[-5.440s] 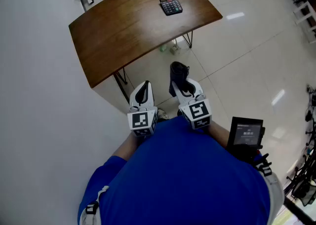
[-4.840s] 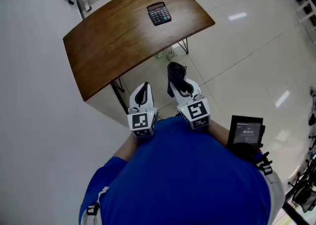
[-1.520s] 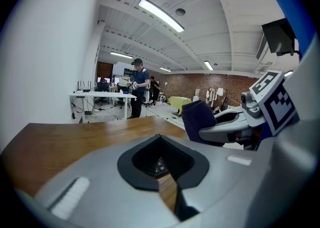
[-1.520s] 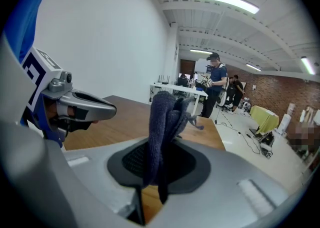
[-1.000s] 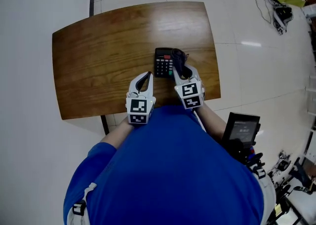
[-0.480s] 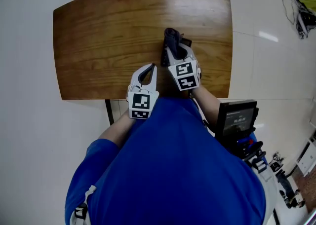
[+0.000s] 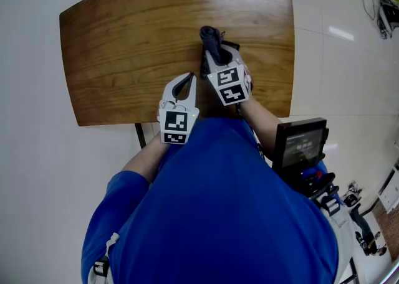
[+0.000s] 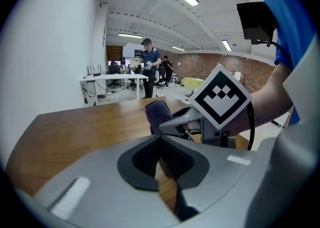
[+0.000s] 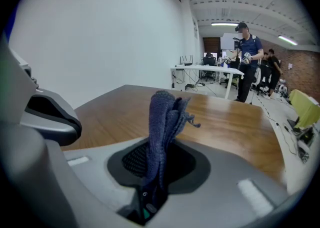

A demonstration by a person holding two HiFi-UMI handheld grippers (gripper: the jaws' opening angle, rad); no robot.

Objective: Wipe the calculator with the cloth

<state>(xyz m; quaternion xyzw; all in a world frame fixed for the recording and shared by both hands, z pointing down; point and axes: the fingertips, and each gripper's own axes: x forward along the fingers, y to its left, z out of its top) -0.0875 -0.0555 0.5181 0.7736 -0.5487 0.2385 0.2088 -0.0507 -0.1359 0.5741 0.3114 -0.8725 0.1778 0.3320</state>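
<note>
My right gripper (image 7: 214, 51) is shut on a dark blue cloth (image 7: 207, 35) and hovers over the black calculator (image 7: 231, 46), which it mostly hides. In the right gripper view the cloth (image 9: 165, 114) stands bunched up out of the shut jaws of the right gripper (image 9: 159, 147). Calculator keys (image 9: 145, 202) show just under the jaws. My left gripper (image 7: 189, 78) is shut and empty, near the front edge of the wooden table (image 7: 124, 40), left of the right one. In the left gripper view its jaws are shut, and the cloth (image 8: 157, 114) shows beyond the left gripper (image 8: 161, 138).
A dark screen device (image 7: 301, 142) hangs at the person's right side. The table's front edge lies just under both grippers. Other people (image 9: 247, 57) and white desks (image 8: 110, 79) stand far off beyond the table.
The person has walked up to the table. In the last second the right gripper carried the cloth forward over the calculator, now covering it; the left gripper stayed near the front edge.
</note>
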